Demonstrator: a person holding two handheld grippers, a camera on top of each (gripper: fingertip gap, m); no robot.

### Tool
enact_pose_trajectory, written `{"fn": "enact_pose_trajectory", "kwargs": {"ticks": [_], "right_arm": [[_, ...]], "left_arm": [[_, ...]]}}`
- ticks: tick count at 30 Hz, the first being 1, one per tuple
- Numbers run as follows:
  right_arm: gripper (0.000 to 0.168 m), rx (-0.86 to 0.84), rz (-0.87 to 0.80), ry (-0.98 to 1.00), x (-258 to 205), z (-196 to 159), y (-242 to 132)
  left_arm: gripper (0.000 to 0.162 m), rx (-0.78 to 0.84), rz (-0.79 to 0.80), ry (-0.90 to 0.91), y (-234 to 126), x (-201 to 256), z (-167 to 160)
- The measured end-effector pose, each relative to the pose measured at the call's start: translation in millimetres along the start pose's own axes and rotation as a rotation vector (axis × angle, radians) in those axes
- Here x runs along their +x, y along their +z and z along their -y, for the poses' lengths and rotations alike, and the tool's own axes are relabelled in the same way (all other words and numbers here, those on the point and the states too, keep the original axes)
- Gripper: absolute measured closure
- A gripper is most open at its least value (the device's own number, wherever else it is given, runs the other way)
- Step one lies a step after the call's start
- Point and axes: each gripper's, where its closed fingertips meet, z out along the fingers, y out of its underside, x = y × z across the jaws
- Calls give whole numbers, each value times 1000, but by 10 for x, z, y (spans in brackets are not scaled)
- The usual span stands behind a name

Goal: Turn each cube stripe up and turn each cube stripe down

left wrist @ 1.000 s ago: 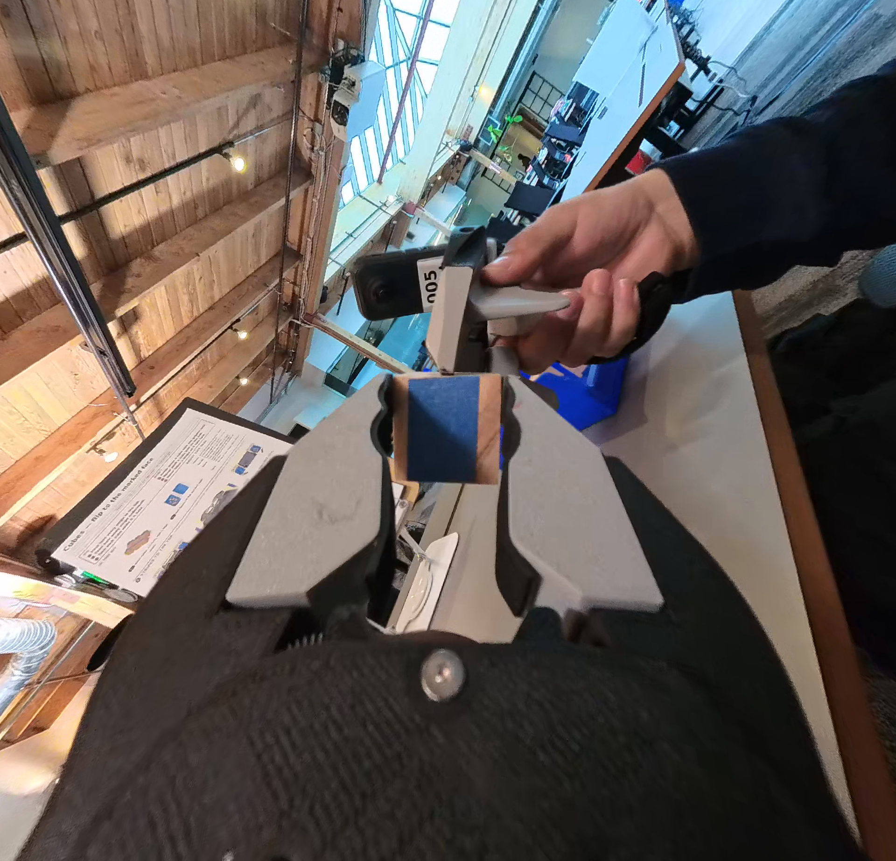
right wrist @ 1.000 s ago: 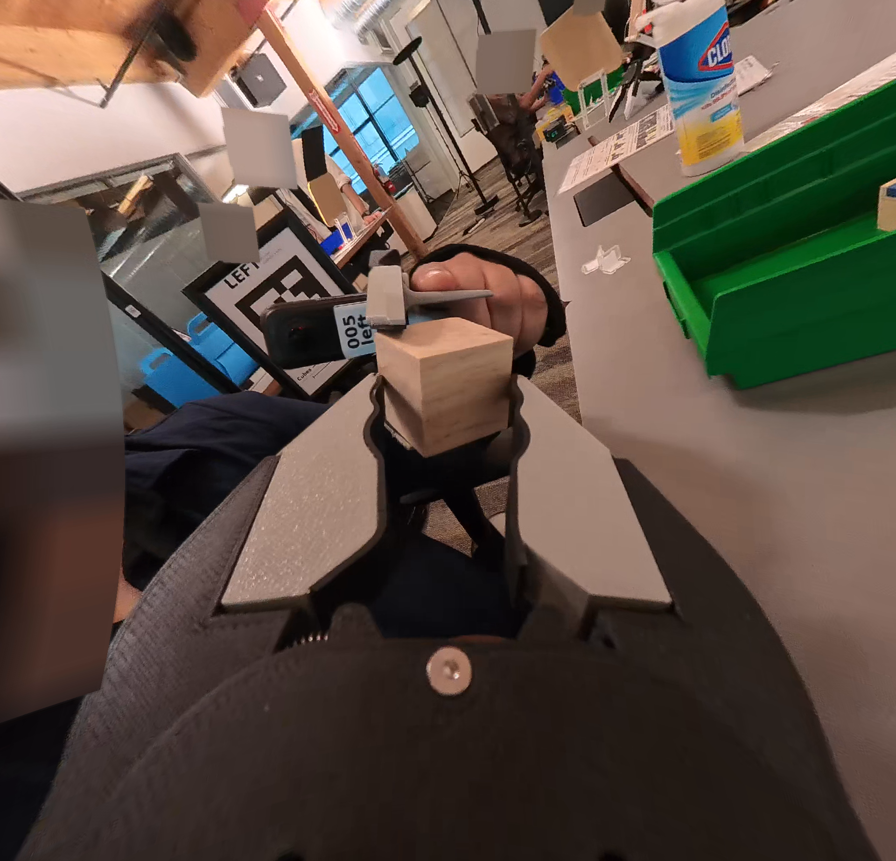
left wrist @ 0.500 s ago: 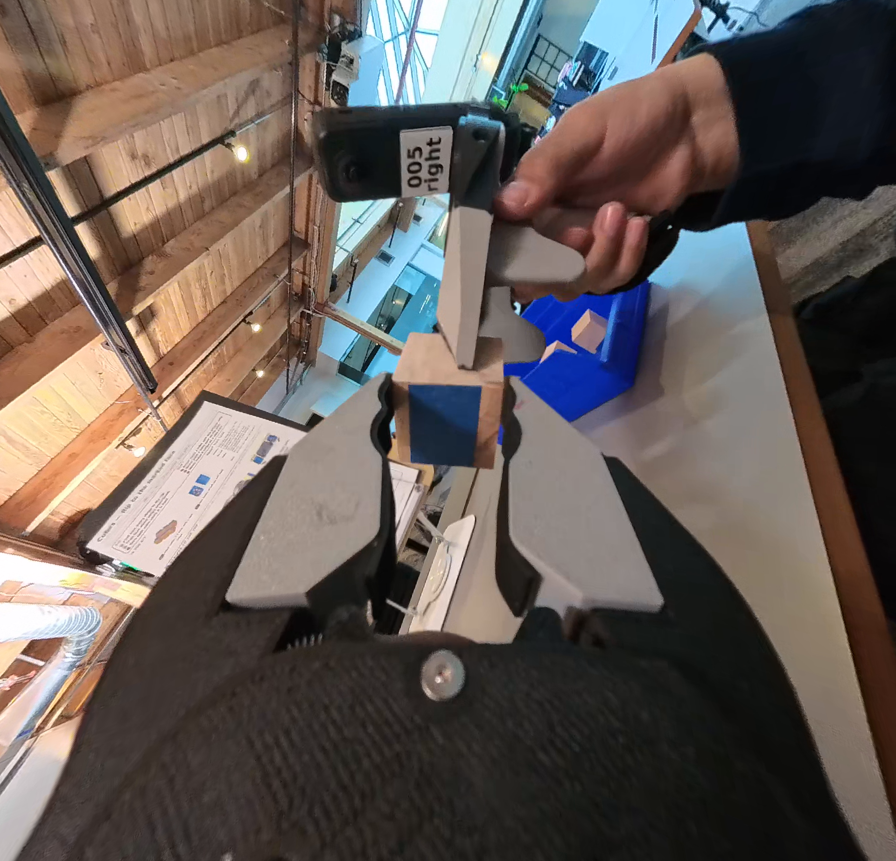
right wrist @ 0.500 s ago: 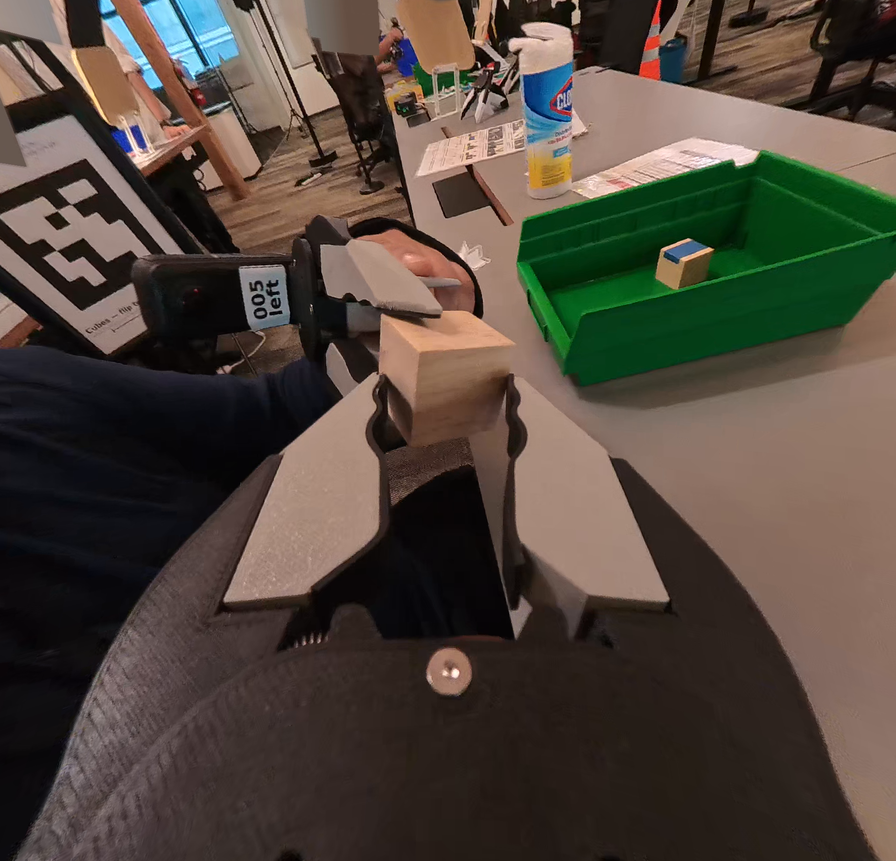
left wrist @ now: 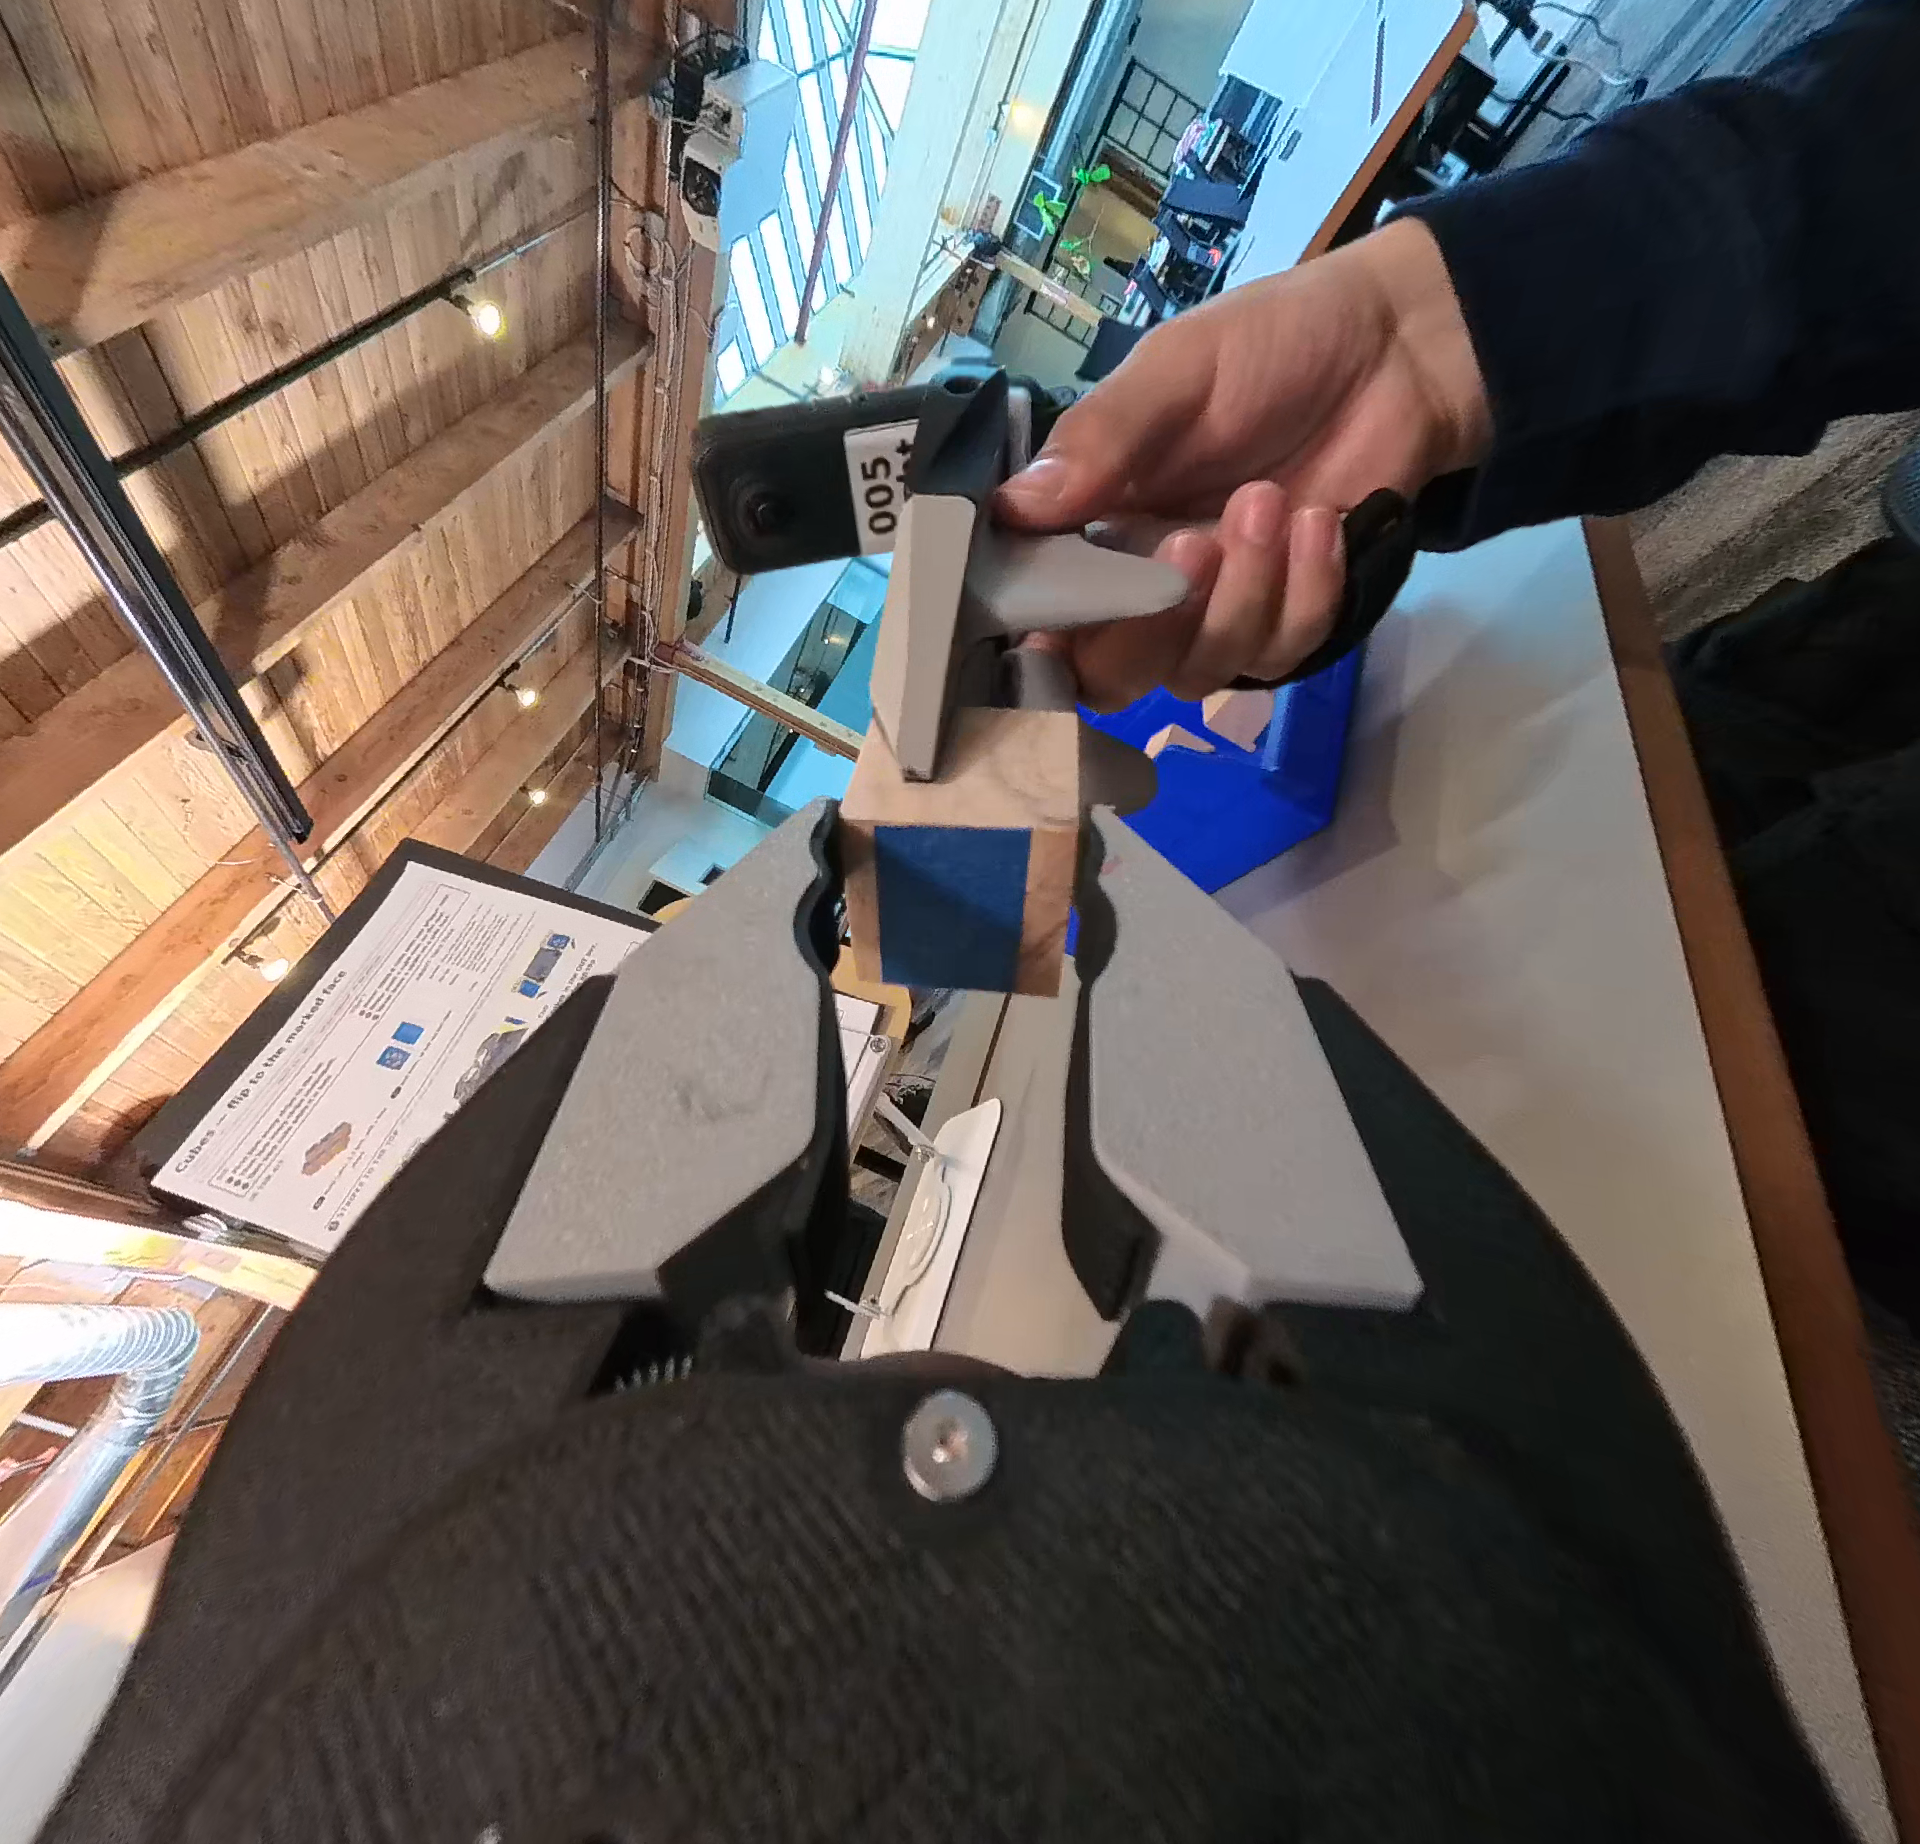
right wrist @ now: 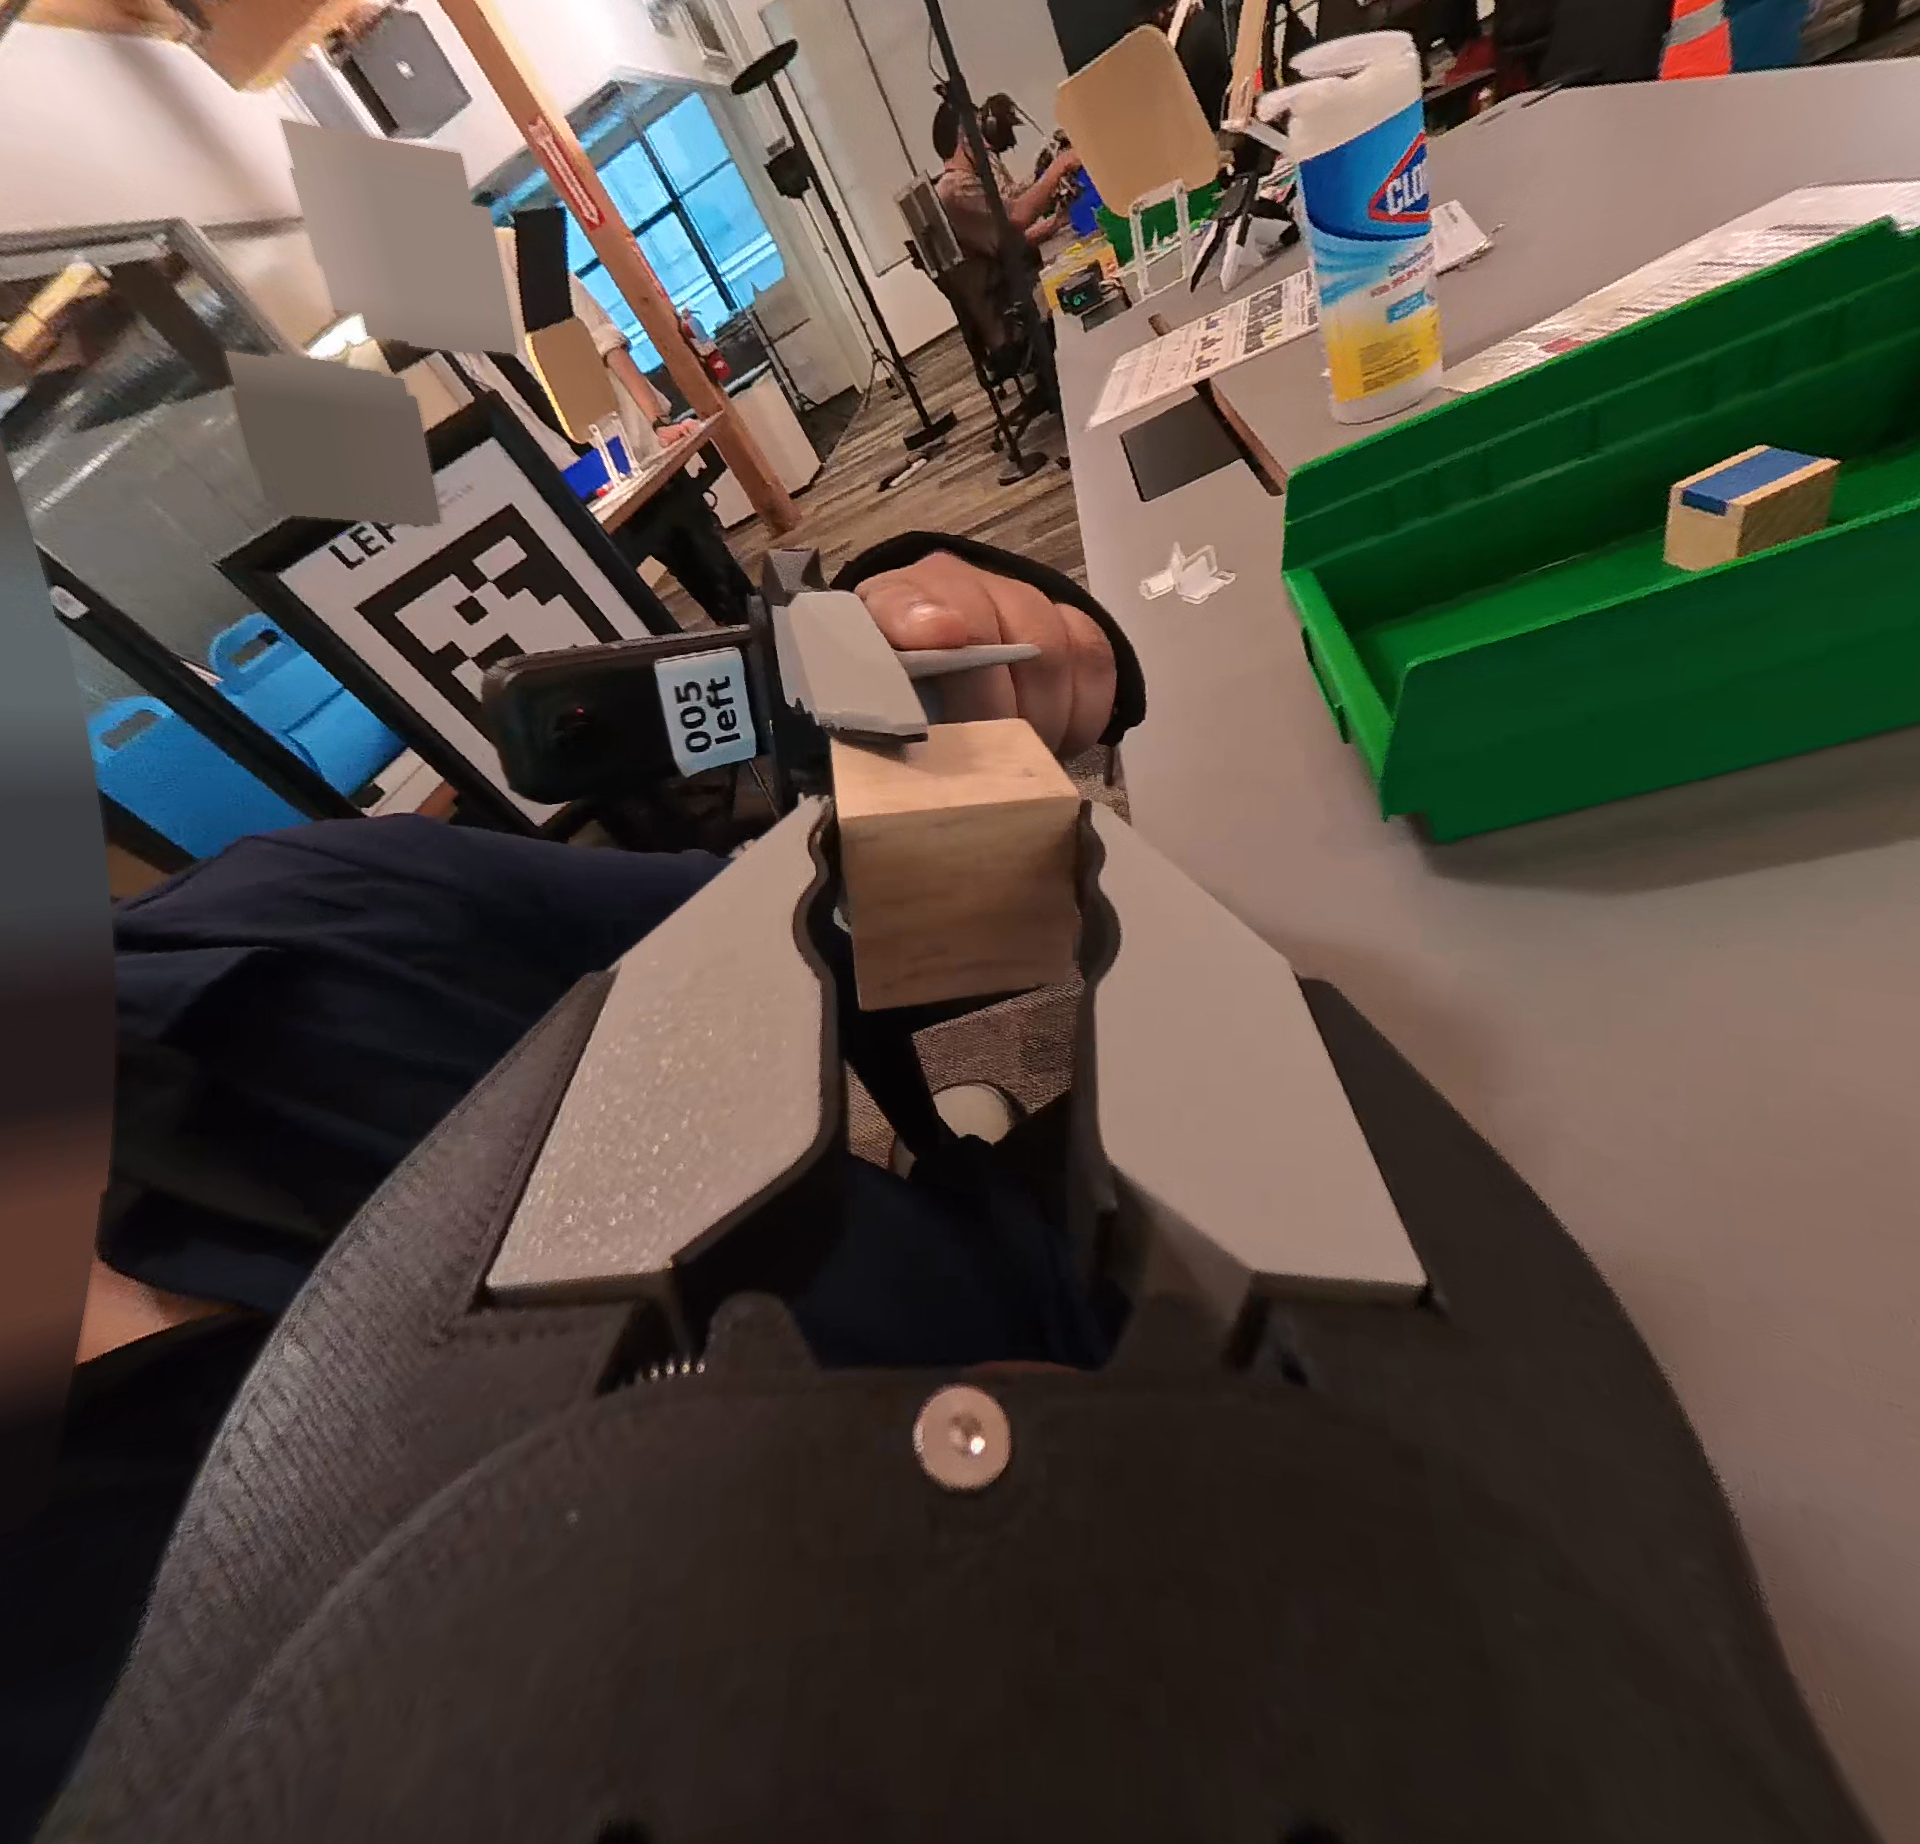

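Observation:
One wooden cube point(left wrist: 956, 906) hangs in the air, gripped by both grippers at once. In the left wrist view its blue stripe face points at the camera, between my left gripper's point(left wrist: 956, 849) fingers. My right gripper's fingers point(left wrist: 930, 641) clamp it from above and below. In the right wrist view the same cube point(right wrist: 956, 880) shows plain wood between my right gripper's point(right wrist: 956, 838) fingers, with a left finger point(right wrist: 852, 693) on its top. A second cube point(right wrist: 1745, 521) lies stripe up in the green bin point(right wrist: 1558, 651).
A blue bin point(left wrist: 1247, 797) with wooden cubes stands on the grey table behind the held cube. A wipes canister point(right wrist: 1366, 225) and papers are behind the green bin. An instruction sheet point(left wrist: 416, 1046) and a marker board point(right wrist: 468, 599) stand to the left. The table's wooden edge point(left wrist: 1714, 963) runs along the right.
Both grippers kept hold of the cube and turned with it. The right gripper rose above the cube, then came lower. The green bin with its cube came into the right wrist view.

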Motion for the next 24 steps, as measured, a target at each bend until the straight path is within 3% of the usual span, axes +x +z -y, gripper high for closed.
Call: {"fn": "enact_pose_trajectory", "kwargs": {"ticks": [24], "right_arm": [[126, -24, 87, 57, 21, -61, -15]], "left_arm": [[120, -8, 1, -17, 23, 3, -25]]}}
